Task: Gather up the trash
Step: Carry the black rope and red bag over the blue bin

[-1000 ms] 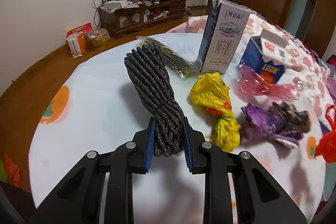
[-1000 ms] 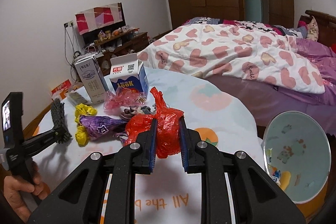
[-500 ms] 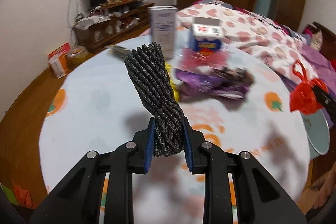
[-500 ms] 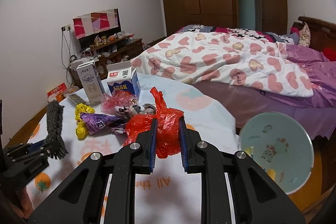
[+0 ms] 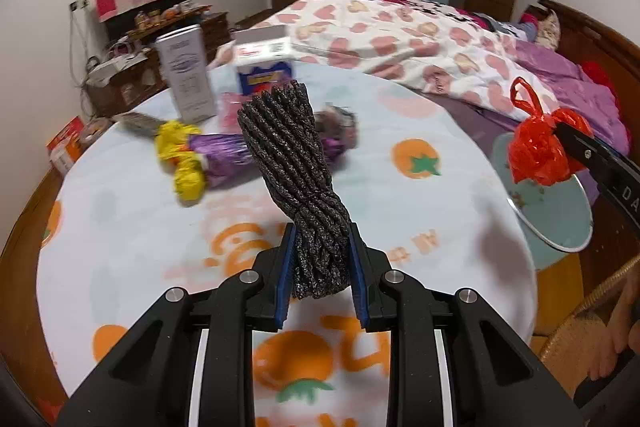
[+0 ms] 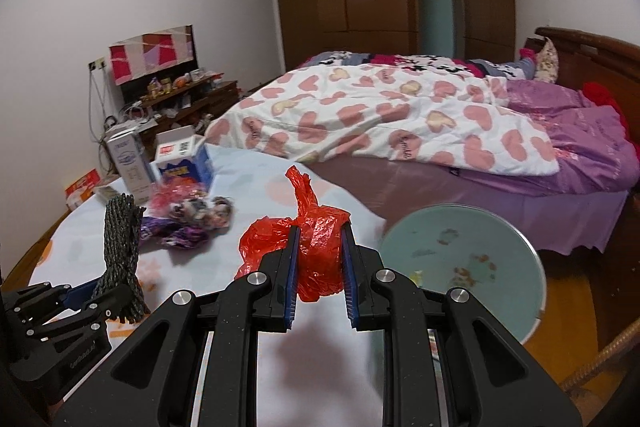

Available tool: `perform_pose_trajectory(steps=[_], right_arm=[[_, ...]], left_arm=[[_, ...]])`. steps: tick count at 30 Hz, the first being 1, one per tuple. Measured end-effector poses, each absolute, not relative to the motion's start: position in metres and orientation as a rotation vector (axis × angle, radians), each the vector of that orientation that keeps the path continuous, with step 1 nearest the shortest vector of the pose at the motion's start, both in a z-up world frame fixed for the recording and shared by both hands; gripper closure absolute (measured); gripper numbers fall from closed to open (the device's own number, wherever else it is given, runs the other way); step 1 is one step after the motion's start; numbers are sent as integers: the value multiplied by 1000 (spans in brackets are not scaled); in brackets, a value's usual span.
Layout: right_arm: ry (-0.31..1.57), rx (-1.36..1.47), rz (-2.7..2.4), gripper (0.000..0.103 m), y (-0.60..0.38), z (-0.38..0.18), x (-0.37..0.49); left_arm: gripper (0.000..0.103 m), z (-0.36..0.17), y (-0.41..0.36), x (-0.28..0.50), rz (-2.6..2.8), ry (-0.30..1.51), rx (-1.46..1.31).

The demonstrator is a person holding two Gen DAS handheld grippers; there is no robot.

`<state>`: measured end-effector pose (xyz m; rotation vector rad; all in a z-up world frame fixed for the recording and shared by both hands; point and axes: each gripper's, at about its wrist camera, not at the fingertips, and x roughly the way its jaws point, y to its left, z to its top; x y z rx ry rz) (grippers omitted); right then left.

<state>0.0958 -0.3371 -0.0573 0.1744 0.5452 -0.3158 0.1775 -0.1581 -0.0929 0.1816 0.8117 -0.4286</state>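
Above the round table (image 5: 460,195), left gripper (image 5: 322,259) clamps a dark rope bundle (image 5: 292,163); right gripper (image 6: 318,259) clamps a red plastic bag (image 6: 316,247).
Only the right view shows the whole bin (image 6: 460,259) off the table's edge, seemingly open-topped.

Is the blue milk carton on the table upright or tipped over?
Upright. The blue carton stands on its base on the table, opened top up.

Two cartons (image 6: 132,157) (image 6: 182,157) beyond the left claw (image 5: 320,267); one rope bundle (image 5: 296,163); one red bag (image 6: 316,247); one bin (image 6: 464,259); one yellow wrapper (image 5: 182,159).
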Motion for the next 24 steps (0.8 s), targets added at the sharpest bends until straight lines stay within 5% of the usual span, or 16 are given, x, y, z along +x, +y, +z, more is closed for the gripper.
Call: perform_pose_trajectory(steps=[24], right_arm=[[576,261,-545,83,-455,-85,47]], left_arm=[[78,-96,-309,149,-644,783,358]])
